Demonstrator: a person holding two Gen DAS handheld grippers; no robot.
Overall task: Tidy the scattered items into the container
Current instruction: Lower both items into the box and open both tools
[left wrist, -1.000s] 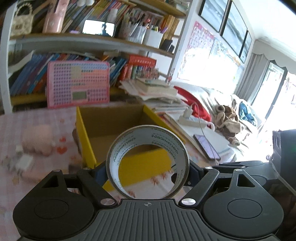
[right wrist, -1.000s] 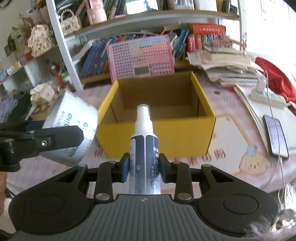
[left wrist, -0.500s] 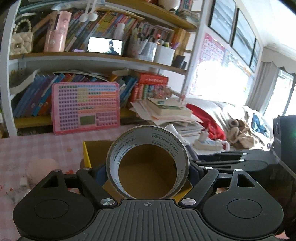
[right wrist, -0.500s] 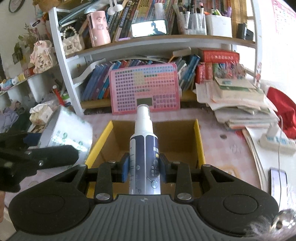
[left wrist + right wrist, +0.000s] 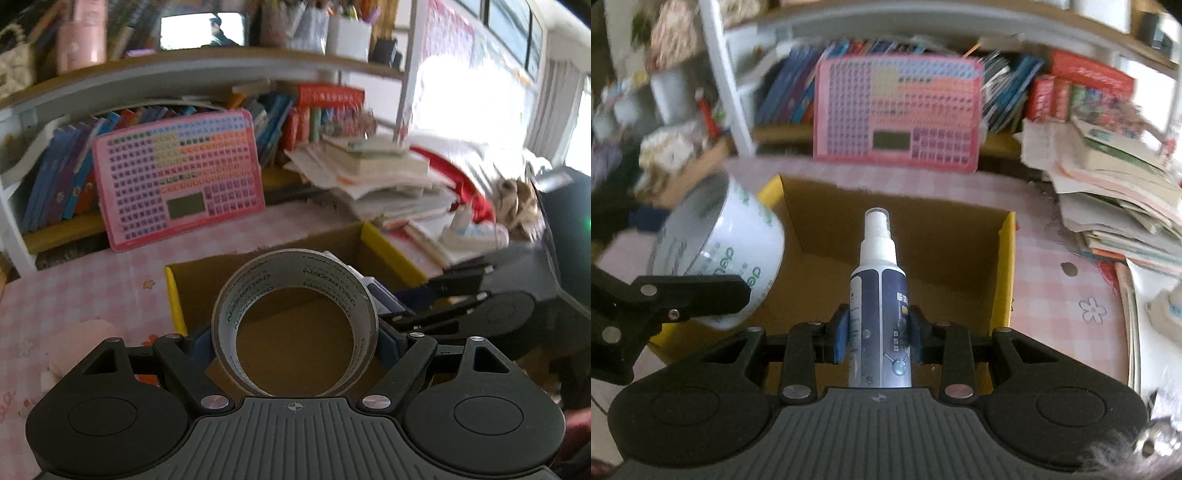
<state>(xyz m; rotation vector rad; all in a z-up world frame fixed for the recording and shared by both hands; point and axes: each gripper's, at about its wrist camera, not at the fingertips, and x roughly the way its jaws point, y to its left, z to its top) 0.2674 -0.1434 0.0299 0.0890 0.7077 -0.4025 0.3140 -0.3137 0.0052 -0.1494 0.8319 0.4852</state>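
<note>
Left wrist view: the left gripper [image 5: 294,341] has its jaws spread wide and clamped on a roll of tape [image 5: 294,325], hole facing the camera. Just ahead of and below the jaws lies the open yellow box [image 5: 384,245], brown inside. The right gripper [image 5: 461,310] hangs close to the right of these jaws, so the two tools could knock together over the box. Released from here, the roll could land on edge and roll, or clip the near wall.

Right wrist view: the right gripper [image 5: 875,332] has its jaws pinched narrow on a spray bottle [image 5: 879,295], nozzle pointing away. The box [image 5: 1006,254] sits directly beyond and beneath the jaws, the tape [image 5: 720,254] to their left over its left rim. The bottle could tip or bounce when dropped. Both tools tilt downward toward the box above the pink checked surface [image 5: 1067,280].
</note>
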